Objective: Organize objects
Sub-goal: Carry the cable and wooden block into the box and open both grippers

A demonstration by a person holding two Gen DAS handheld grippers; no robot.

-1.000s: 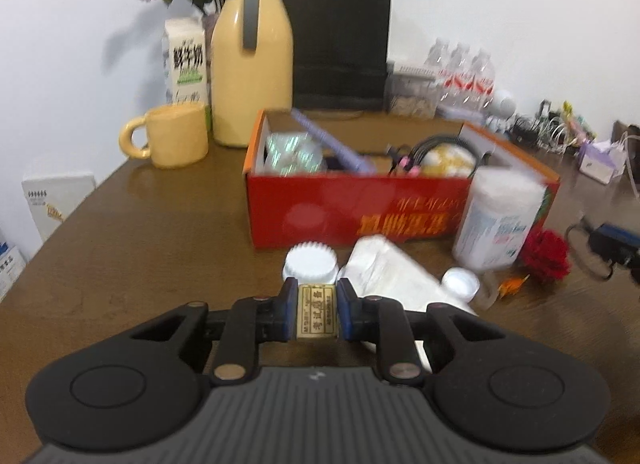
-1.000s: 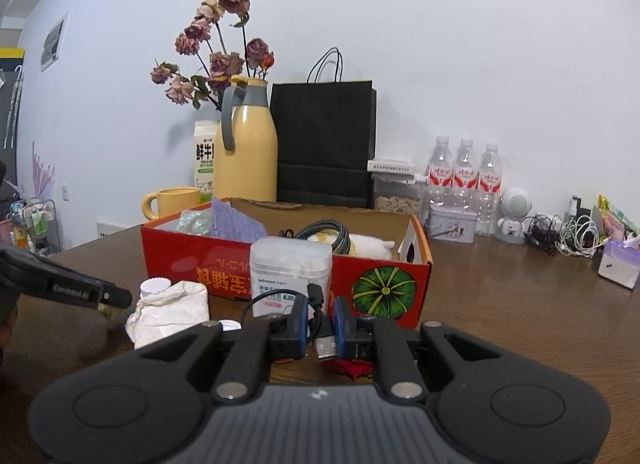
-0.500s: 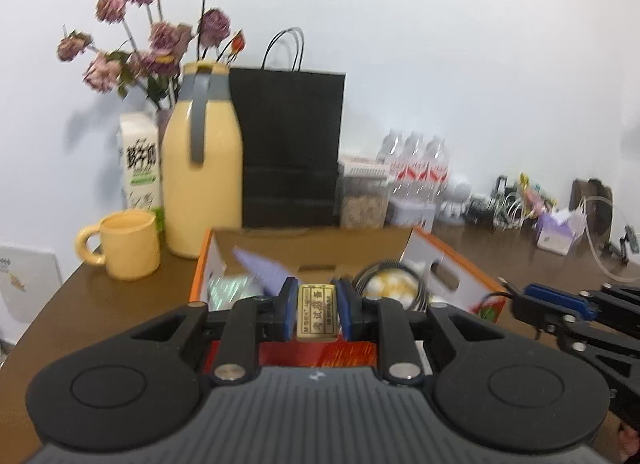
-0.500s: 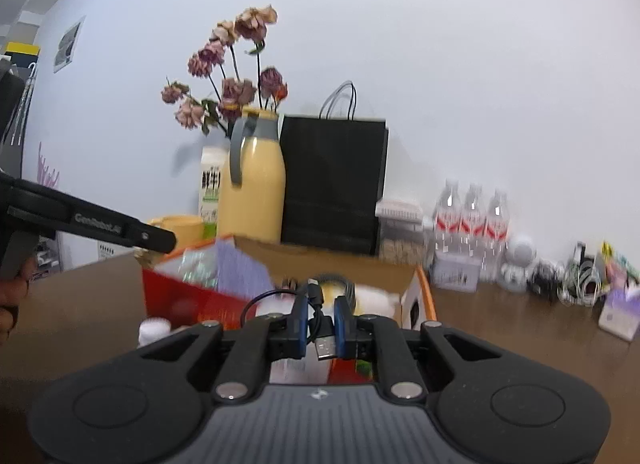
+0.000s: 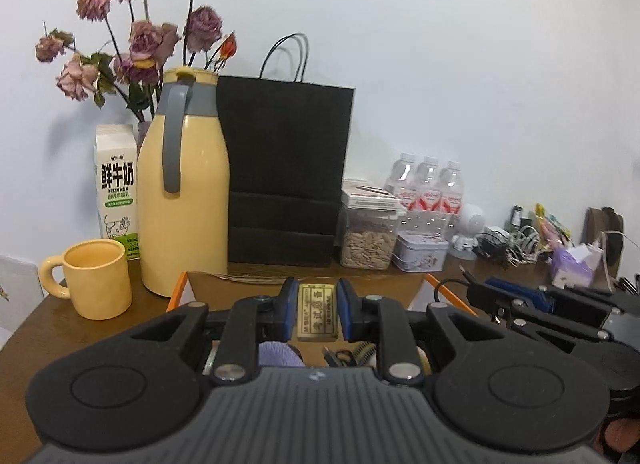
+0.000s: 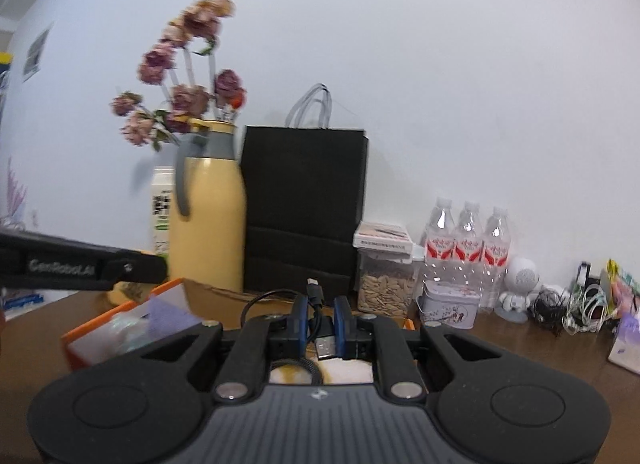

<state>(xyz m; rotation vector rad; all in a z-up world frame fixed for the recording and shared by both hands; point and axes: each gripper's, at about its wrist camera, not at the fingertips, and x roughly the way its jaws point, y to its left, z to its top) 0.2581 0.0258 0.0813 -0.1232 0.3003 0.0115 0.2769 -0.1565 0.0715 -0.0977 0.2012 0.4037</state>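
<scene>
My left gripper (image 5: pixel 317 310) is shut on a small gold-labelled block (image 5: pixel 317 312), held above the open red-orange cardboard box (image 5: pixel 178 296). My right gripper (image 6: pixel 321 322) is shut on a coiled black USB cable (image 6: pixel 319 318), also over the box (image 6: pixel 120 310). In the left wrist view the right gripper (image 5: pixel 496 298) reaches in from the right with the cable end showing. The left gripper's finger (image 6: pixel 100 268) crosses the right wrist view at the left. Inside the box lie a purple item (image 5: pixel 278 354) and a black cord (image 5: pixel 348 356).
Behind the box stand a yellow jug (image 5: pixel 186 191), a yellow mug (image 5: pixel 96 280), a milk carton (image 5: pixel 116 191), dried roses (image 5: pixel 136 35) and a black paper bag (image 5: pixel 286 171). A seed jar (image 5: pixel 370 236), tin (image 5: pixel 420 254), water bottles (image 5: pixel 432 187) and tangled cables (image 5: pixel 516 242) line the back right.
Both grippers have risen and moved forward over the box, holding the same things. The cotton-swab tub, white bag and red flower in front of the box have dropped out of view.
</scene>
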